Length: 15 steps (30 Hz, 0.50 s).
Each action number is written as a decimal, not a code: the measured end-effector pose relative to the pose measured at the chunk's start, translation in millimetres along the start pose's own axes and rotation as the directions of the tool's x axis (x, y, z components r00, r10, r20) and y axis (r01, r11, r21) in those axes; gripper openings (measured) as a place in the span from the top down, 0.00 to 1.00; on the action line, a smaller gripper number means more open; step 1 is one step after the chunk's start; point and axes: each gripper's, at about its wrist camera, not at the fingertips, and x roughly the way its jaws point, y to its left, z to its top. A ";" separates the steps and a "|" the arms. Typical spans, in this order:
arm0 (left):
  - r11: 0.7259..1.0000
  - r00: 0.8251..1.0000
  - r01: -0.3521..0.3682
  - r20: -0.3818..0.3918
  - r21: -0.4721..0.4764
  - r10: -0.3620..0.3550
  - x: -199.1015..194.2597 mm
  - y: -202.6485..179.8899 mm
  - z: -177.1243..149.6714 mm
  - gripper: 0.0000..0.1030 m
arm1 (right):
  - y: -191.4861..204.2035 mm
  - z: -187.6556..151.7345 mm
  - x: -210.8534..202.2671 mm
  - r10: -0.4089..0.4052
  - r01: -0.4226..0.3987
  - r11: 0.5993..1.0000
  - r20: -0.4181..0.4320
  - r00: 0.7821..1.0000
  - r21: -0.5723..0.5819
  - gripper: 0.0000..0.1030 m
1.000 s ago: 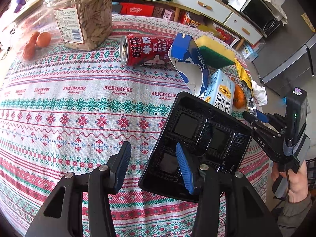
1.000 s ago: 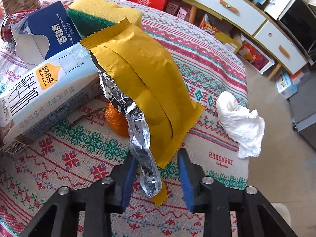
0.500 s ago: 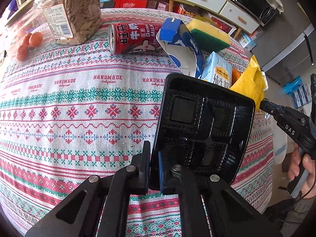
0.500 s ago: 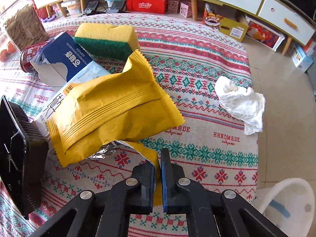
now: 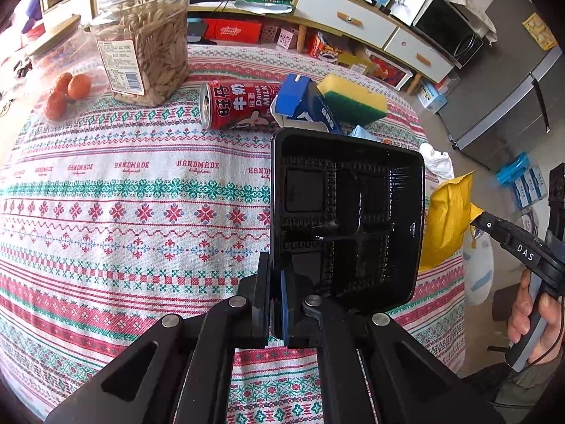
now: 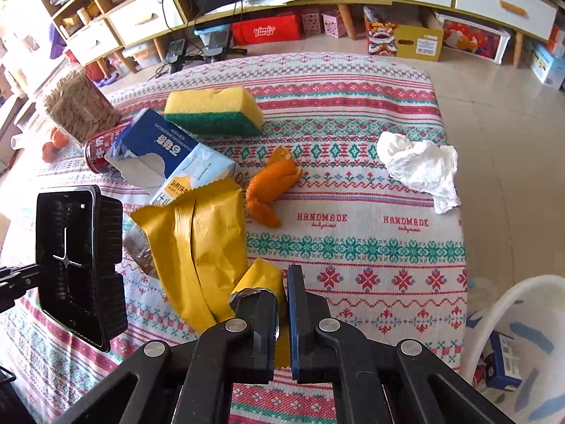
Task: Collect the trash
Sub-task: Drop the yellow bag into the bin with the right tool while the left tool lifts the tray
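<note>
A: Patterned tablecloth (image 6: 353,190), drawers behind. Which step is this?

B: Lifting. The left gripper (image 5: 277,300) is clamped on the black plastic tray (image 5: 348,219), tilted above the cloth; the right gripper (image 6: 282,304) pinches the yellow snack wrapper (image 6: 201,243).

A: Next?

B: Probably carry both to the white bin (image 6: 522,318) beside the table and drop them in

Bright daylight, blown-out glare upper left — sharp centre, fisheye-bent edges.
</note>
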 end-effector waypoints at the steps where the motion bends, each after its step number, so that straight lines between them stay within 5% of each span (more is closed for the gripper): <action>1: 1.000 1.000 0.005 0.004 0.005 -0.005 -2.5 -2.1 -1.2 0.96 | -1.4 -0.4 -5.7 0.001 -0.001 1.000 0.006 1.000 0.006 0.97; 15: 0.995 0.997 0.017 0.072 0.095 -0.024 -24.0 -48.0 -11.2 0.96 | -39.7 -5.4 -68.7 -0.008 -0.001 0.997 0.108 0.994 0.083 0.97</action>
